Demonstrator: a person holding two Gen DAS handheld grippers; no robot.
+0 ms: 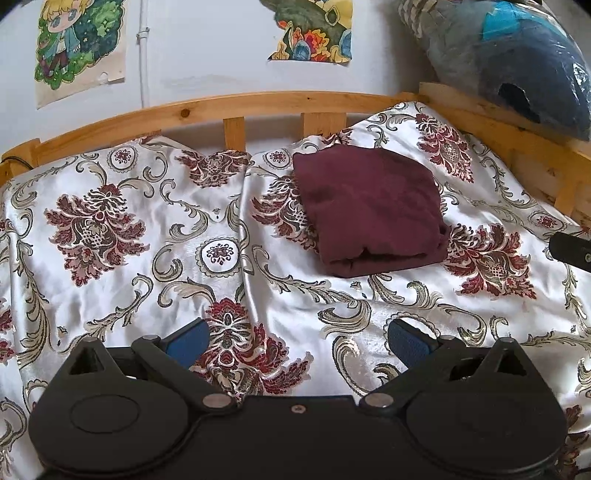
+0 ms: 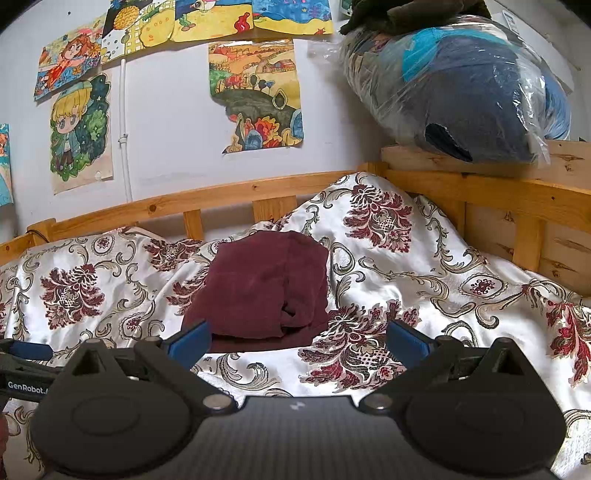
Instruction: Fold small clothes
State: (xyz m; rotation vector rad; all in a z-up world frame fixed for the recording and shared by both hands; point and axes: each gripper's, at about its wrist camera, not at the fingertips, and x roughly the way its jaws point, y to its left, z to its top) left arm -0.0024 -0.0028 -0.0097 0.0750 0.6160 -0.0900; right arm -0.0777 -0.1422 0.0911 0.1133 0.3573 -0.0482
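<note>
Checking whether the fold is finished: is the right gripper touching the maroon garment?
Apart. The right wrist view shows the right gripper open, holding nothing, the folded maroon garment lying beyond its fingertips on the bedspread.

- Plastic-wrapped bundle [image 1: 517, 55]: cut off by the upper right frame edge in the left wrist view.
- Drawings [image 2: 221, 18]: top row cropped at the upper edge.
- Maroon garment [image 2: 262, 288]: lower left corner hidden behind the right gripper's blue finger [image 2: 190, 341].

Left tool [image 1: 298, 341] and right tool [image 2: 298, 341] gape (both empty).
</note>
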